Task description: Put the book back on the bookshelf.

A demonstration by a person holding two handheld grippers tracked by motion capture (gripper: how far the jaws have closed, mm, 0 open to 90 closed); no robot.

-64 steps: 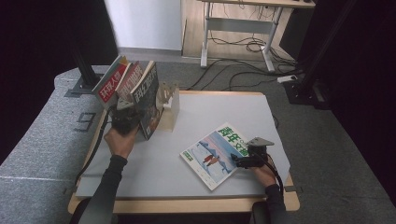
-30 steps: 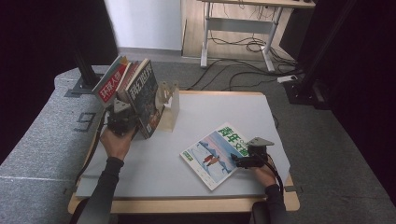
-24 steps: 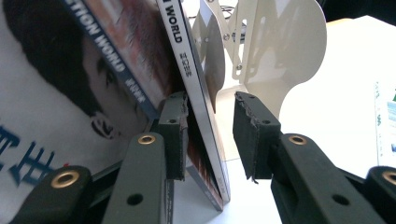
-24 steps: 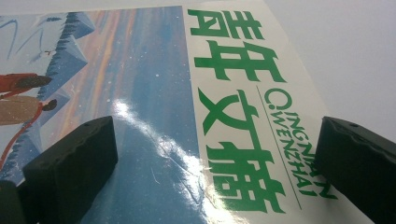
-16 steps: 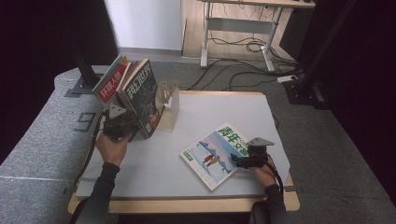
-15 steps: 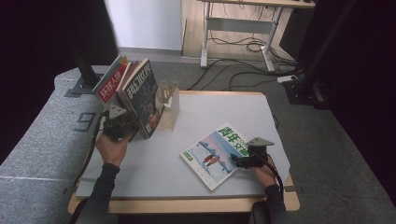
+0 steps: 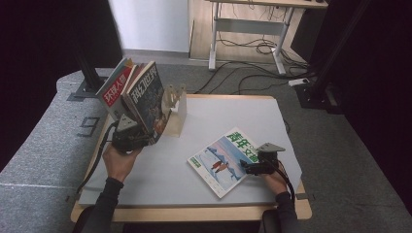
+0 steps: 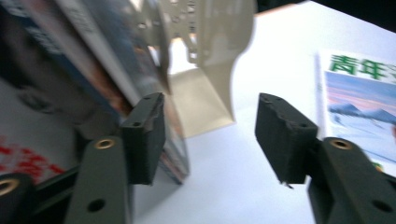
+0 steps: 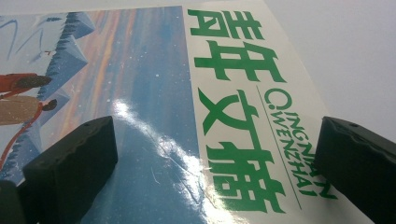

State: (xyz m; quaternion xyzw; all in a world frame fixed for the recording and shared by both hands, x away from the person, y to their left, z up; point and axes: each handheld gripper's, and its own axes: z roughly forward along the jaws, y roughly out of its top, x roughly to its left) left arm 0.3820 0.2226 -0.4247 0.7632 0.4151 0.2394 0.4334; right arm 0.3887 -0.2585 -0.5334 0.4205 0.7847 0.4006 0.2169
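Two magazines stand tilted at the table's far left, a red-covered one (image 7: 112, 91) and a dark one (image 7: 145, 97) (image 8: 107, 60), next to a beige bookend (image 7: 174, 109) (image 8: 210, 56). My left gripper (image 7: 145, 139) (image 8: 212, 135) is at the dark magazine's lower corner. Its jaws have just been opening; the corner lies against the left pad, and the right pad stands clear. A light-blue magazine with green characters (image 7: 221, 158) (image 9: 154, 93) lies flat at the front right. My right gripper (image 7: 245, 167) (image 9: 215, 163) hovers open over its cover, nothing pinched.
The white table top (image 7: 233, 111) has a wooden edge. A grey floor mat marked with a 9 (image 7: 90, 127) lies to the left, beside a black post (image 7: 87, 73). Behind the table are a desk frame and loose cables (image 7: 252, 43).
The left gripper's jaws have spread away from the dark magazine, and the hand has slid slightly toward the near left. The dark magazine now leans back against the red one. The right hand has stayed still.
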